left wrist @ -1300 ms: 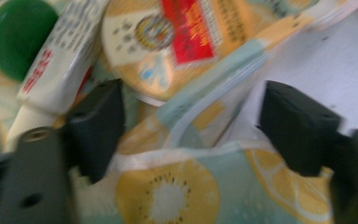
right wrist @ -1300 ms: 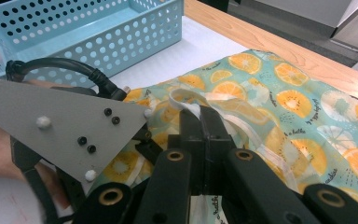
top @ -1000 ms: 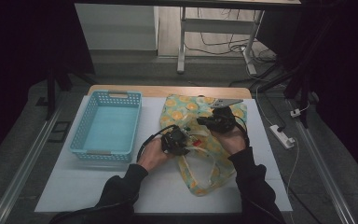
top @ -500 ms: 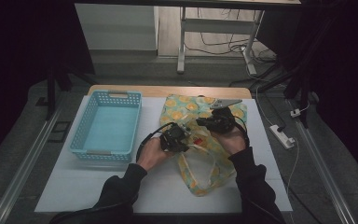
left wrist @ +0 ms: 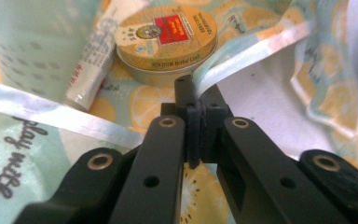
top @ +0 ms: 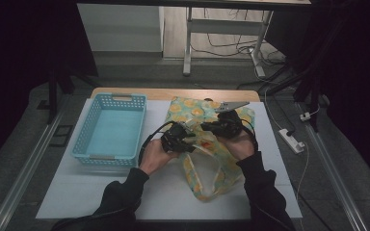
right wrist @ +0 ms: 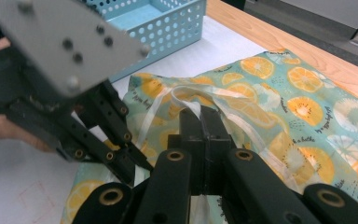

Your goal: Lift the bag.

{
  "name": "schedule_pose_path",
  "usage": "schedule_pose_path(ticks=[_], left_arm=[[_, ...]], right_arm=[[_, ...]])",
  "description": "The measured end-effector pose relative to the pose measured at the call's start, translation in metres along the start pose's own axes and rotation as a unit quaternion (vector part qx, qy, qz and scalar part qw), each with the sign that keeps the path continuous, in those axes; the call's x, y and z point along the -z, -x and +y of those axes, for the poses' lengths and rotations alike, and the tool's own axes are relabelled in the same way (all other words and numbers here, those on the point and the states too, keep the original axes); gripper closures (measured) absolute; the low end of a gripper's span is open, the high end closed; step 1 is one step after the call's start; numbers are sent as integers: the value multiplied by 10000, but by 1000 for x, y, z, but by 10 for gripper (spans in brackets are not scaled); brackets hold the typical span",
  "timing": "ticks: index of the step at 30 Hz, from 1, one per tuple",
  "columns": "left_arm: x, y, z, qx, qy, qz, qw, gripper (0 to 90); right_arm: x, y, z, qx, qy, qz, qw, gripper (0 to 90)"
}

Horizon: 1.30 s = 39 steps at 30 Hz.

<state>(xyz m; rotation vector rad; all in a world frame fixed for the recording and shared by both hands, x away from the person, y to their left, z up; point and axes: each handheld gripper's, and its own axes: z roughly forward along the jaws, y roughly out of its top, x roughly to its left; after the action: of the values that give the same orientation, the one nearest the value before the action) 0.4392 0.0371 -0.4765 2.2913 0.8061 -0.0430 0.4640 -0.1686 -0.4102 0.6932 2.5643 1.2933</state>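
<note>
Bag (top: 212,144), printed with oranges, lies on the white mat right of the blue basket (top: 112,130), its mouth toward the near edge. My left gripper (left wrist: 193,100) is clamped on one white handle strap (left wrist: 242,53), and my right gripper (right wrist: 200,116) is pinched on the other strap (right wrist: 186,95), I think at its loop, though the fabric bunches there. Between the straps I see a round tin (left wrist: 168,39) and a tube (left wrist: 91,65) lying inside. I judge this is the opening step: both handles taken, mouth not yet wide. Next I need to draw the straps apart and up, evenly, without letting either slip.
</note>
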Motion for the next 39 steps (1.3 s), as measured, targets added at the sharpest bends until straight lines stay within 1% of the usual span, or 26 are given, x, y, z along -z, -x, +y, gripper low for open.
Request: schedule_pose_path(ticks=[3, 7, 11, 17, 22, 27, 30, 36, 39], left_arm=[[7, 1, 2, 8, 38, -22, 10000, 887], [17, 0, 5, 43, 97, -98, 9999, 887], [27, -1, 8, 85, 159, -173, 9997, 887], [35, -2, 10, 165, 214, -295, 9992, 887], [45, 0, 15, 134, 278, -334, 9990, 888], [59, 3, 22, 87, 355, -364, 9987, 888], [67, 3, 27, 79, 354, -361, 9987, 888], [84, 3, 34, 149, 488, -469, 9976, 888], [94, 4, 39, 146, 570, -470, 9972, 888]], right_arm=[[1, -1, 1, 12, -22, 30, 10000, 892], [4, -3, 3, 65, -19, 42, 10000, 892], [8, -6, 5, 125, -20, 103, 9999, 892], [14, -6, 9, 94, -5, 111, 9999, 893], [19, -9, 15, 150, -60, 103, 9998, 893], [26, -10, 22, 136, 15, 121, 9998, 893], [29, -10, 26, 136, 27, 133, 9998, 893], [33, -13, 36, 147, 37, 191, 9997, 893], [36, -16, 42, 198, 68, 202, 9996, 892]])
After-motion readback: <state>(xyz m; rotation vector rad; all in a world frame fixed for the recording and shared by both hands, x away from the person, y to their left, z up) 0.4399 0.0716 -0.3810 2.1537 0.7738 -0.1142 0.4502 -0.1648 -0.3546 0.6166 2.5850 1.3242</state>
